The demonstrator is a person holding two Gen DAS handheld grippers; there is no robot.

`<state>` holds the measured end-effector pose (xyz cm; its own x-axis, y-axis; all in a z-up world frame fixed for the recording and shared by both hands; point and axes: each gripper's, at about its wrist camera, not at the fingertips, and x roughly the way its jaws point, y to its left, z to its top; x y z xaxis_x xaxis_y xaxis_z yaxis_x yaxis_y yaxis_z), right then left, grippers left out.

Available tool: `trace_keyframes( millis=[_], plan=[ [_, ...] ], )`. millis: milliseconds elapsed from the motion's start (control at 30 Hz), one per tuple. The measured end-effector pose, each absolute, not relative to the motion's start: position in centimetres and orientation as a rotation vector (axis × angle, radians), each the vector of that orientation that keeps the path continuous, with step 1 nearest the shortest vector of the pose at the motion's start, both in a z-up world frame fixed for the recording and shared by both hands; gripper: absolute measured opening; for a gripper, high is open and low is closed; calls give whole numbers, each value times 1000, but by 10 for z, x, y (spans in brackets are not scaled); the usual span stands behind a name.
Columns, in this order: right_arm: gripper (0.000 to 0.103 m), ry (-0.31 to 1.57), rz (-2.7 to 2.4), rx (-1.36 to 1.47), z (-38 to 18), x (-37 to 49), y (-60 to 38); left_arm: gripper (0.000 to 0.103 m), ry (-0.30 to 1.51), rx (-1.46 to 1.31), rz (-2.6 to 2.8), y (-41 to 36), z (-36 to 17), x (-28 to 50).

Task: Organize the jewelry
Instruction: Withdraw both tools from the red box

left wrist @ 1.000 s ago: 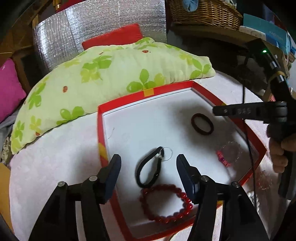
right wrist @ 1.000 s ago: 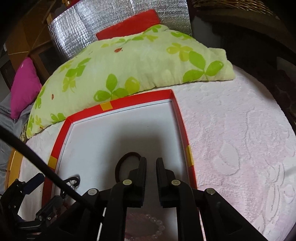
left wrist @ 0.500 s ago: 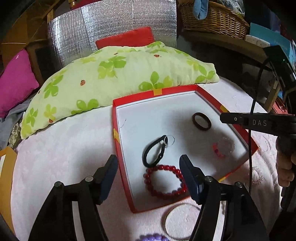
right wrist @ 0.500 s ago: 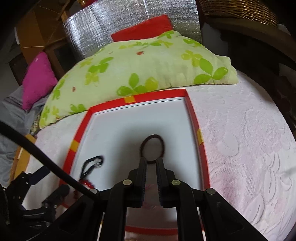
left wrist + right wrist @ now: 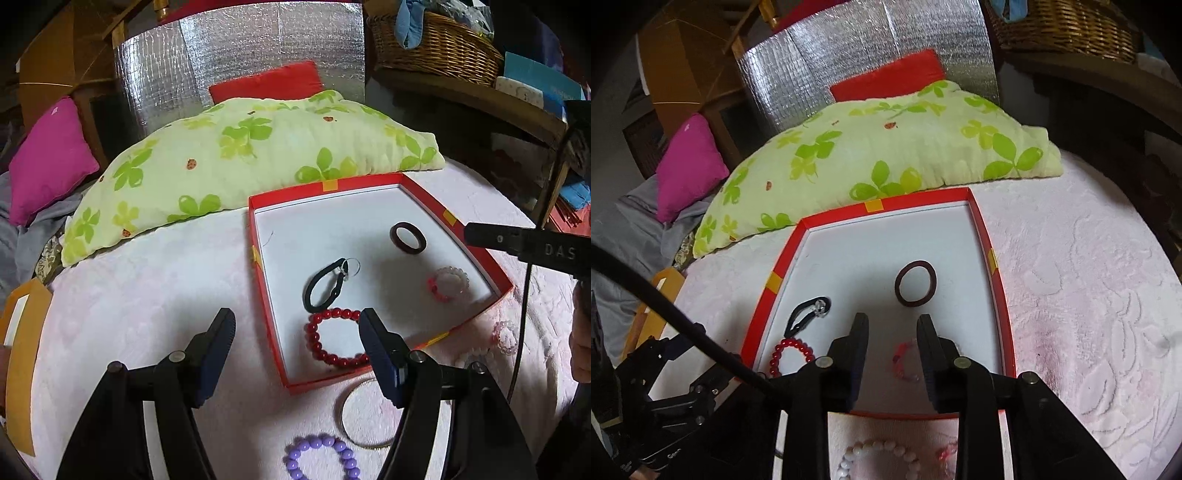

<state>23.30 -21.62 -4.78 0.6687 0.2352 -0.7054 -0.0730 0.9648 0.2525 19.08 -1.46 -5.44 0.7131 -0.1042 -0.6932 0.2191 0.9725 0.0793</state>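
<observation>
A red-rimmed box [image 5: 266, 280] with a white floor lies on the pink cloth; it also shows in the right wrist view [image 5: 1001, 291]. Inside lie a brown hair tie [image 5: 407, 238] [image 5: 915, 283], a black hair tie with a clear charm [image 5: 327, 283] [image 5: 807, 315], a red bead bracelet [image 5: 334, 343] [image 5: 790, 354] and a pink-clear bracelet [image 5: 447, 283] [image 5: 905, 360]. My left gripper [image 5: 297, 328] is open and empty, above the box's near-left corner. My right gripper [image 5: 892, 325] is open and empty over the box's near part.
On the cloth outside the box lie a purple bead bracelet [image 5: 321, 458], a thin metal bangle [image 5: 365, 413], a small pink bracelet [image 5: 504, 336] and a white bead bracelet [image 5: 875, 458]. A green-leaf pillow [image 5: 240, 158] lies behind the box. A wicker basket [image 5: 436, 44] stands back right.
Both grippers have pulled back and up from the box. My right gripper has gone from shut to open. The pink-clear bracelet stays in the box.
</observation>
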Motion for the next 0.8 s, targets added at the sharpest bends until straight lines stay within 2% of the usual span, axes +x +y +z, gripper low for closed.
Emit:
trace_keyframes(
  millis=[300, 800],
  plan=[
    [30, 797, 187, 232, -42, 203, -217, 70, 760, 156, -159, -6, -56, 169],
    [30, 853, 137, 297, -66, 149, -257, 70, 840, 139, -120, 28, -79, 126]
  ],
)
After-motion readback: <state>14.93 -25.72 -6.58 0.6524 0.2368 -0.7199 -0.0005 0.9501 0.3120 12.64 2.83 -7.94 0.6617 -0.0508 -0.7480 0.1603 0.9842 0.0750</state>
